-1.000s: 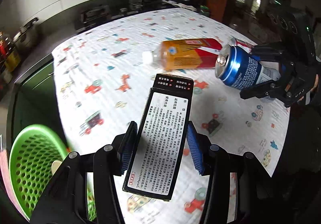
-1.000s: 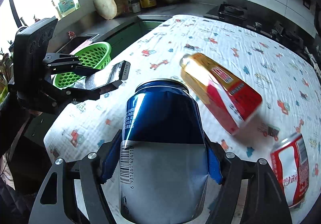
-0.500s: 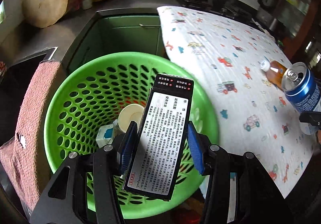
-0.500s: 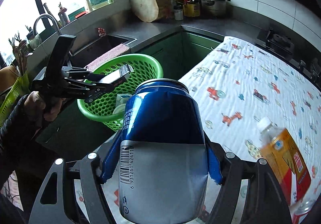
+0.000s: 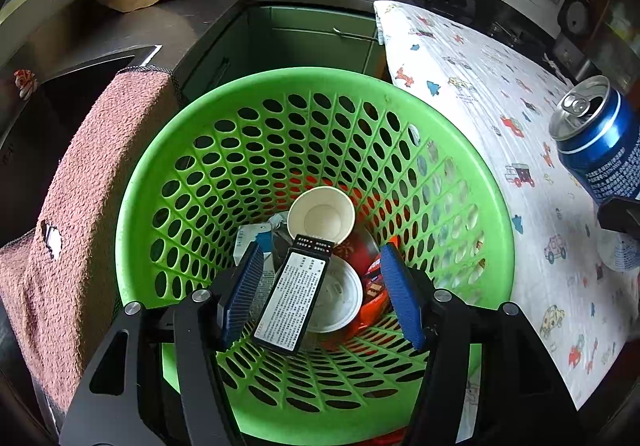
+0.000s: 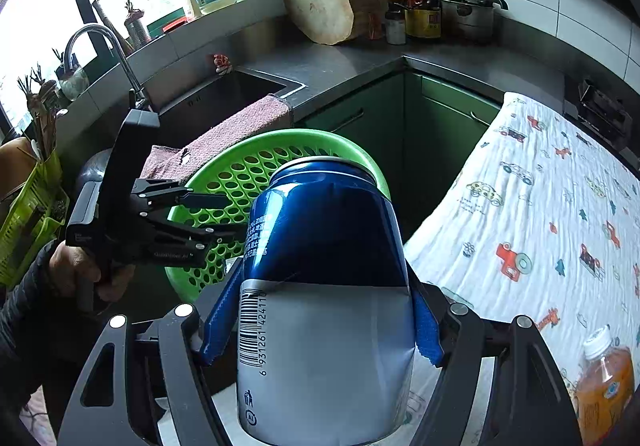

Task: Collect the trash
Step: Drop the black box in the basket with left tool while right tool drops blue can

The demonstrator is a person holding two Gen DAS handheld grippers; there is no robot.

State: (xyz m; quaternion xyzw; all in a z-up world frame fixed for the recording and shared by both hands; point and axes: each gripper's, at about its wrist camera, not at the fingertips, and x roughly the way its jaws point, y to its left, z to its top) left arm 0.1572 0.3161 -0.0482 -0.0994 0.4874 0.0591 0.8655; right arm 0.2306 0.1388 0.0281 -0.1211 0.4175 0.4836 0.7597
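Note:
My left gripper [image 5: 320,294] is open over the green perforated basket [image 5: 460,134]. The black box with a white label [image 5: 294,296] is free of the blue pads and falling into the basket, above a paper cup [image 5: 321,215], a white lid and red wrappers. My right gripper [image 6: 320,320] is shut on a blue and silver can [image 6: 324,286], held beside the basket [image 6: 256,170]. The can also shows at the right of the left wrist view [image 5: 596,134]. The left gripper shows in the right wrist view [image 6: 176,222].
A pink towel [image 5: 80,186] hangs over the sink edge left of the basket. The table with the printed cloth [image 6: 540,206] lies to the right. An orange drink bottle [image 6: 604,378] lies on it. A wooden block [image 6: 320,2] and bottles stand on the counter.
My left gripper has opened and let go of the black box, which drops into the basket. Both grippers have moved closer to the basket; the right still holds the can.

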